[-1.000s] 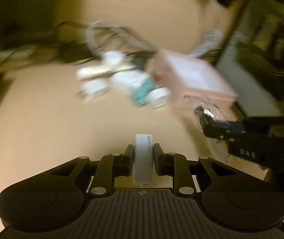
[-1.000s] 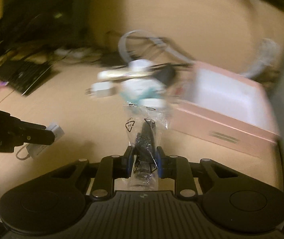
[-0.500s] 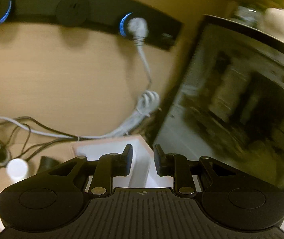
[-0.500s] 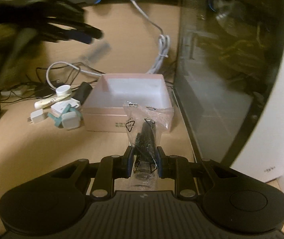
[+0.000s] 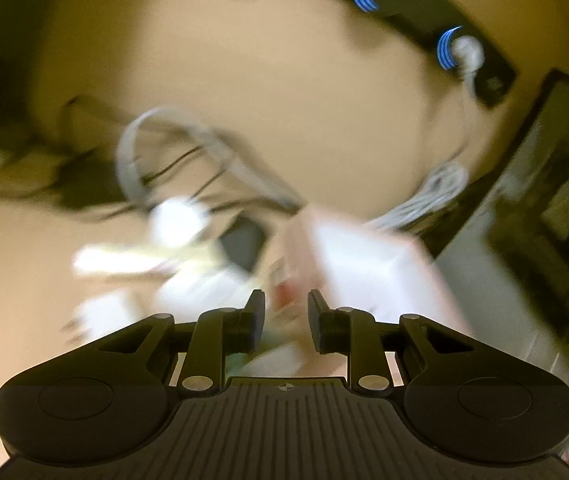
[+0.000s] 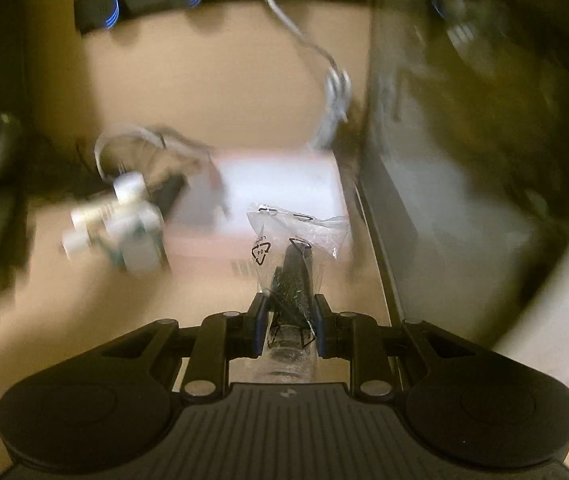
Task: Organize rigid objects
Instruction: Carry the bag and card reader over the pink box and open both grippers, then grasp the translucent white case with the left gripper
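An open pink box (image 5: 302,236) with a white inside stands on the wooden desk, and in the right wrist view the box (image 6: 204,248) is straight ahead. My left gripper (image 5: 286,308) is open and empty, hovering over the box's left edge. A blurred heap of small white items (image 5: 176,220) lies left of the box. My right gripper (image 6: 288,312) is shut on a clear plastic bag (image 6: 290,248) with a black part inside. The bag's top hangs in front of the box's near wall. The same white items (image 6: 136,240) sit to the box's left.
A black power strip with blue lights (image 5: 404,0) runs along the back wall. A white cable (image 5: 436,196) drops from it behind the box. A dark glass-sided case (image 6: 464,160) stands close on the right. Loose cables (image 5: 188,152) lie behind the heap. A dark keyboard (image 6: 0,200) is far left.
The left gripper held a white block a second ago, then stood empty over the box, and has now swung back left. The right gripper carried the bag closer to the box.
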Demonstrator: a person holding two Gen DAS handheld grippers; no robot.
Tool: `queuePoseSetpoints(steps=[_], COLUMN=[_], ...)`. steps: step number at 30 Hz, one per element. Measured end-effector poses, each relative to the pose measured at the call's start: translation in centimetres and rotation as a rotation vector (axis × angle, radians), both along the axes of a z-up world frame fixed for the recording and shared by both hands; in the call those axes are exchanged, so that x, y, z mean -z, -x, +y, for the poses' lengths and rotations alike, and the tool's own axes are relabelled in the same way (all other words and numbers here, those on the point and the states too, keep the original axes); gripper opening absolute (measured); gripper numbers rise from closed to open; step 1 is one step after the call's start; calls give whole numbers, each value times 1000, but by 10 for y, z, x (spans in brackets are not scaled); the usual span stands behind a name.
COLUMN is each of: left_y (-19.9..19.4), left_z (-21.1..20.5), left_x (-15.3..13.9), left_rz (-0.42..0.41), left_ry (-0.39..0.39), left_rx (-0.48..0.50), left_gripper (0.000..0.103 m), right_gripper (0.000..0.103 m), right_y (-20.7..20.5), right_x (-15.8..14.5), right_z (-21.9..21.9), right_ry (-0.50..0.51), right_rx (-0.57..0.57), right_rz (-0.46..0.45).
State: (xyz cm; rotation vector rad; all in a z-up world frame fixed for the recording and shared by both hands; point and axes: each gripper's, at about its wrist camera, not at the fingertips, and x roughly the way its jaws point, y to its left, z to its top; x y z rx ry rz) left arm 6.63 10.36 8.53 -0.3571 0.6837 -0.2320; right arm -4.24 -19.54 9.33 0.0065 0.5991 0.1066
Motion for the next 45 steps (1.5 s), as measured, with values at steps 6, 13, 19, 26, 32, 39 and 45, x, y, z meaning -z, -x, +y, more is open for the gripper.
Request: queuePoseSetpoints(steps=[6, 13, 19, 26, 32, 39, 45], left_y=[22, 36, 20, -16, -50, -49, -48], left_z=[30, 37, 13, 25, 72, 55, 40], left_x=[27, 31, 18, 9, 26, 44, 51], left_rz=[101, 79, 17, -51, 75, 79, 15], left_ry=[-107, -148, -206, -325, -218, -382, -506], left_rx=[-16, 93, 156, 110, 175, 294, 312], left_gripper=[26, 26, 26, 30, 30, 31, 32], right_gripper=[38, 66, 66, 66, 66, 66, 66], right_y=[-107, -123, -90, -43, -28, -29, -28], right_x=[-73, -62, 4, 51, 67, 76, 81], right_z=[31, 32, 38, 28, 20, 17, 22], right_ry=[27, -18, 3, -23, -13, -26, -21], right_rx=[-52, -46, -91, -106, -113, -110, -123], right_rz=[-108, -116, 6, 116, 166, 198, 218])
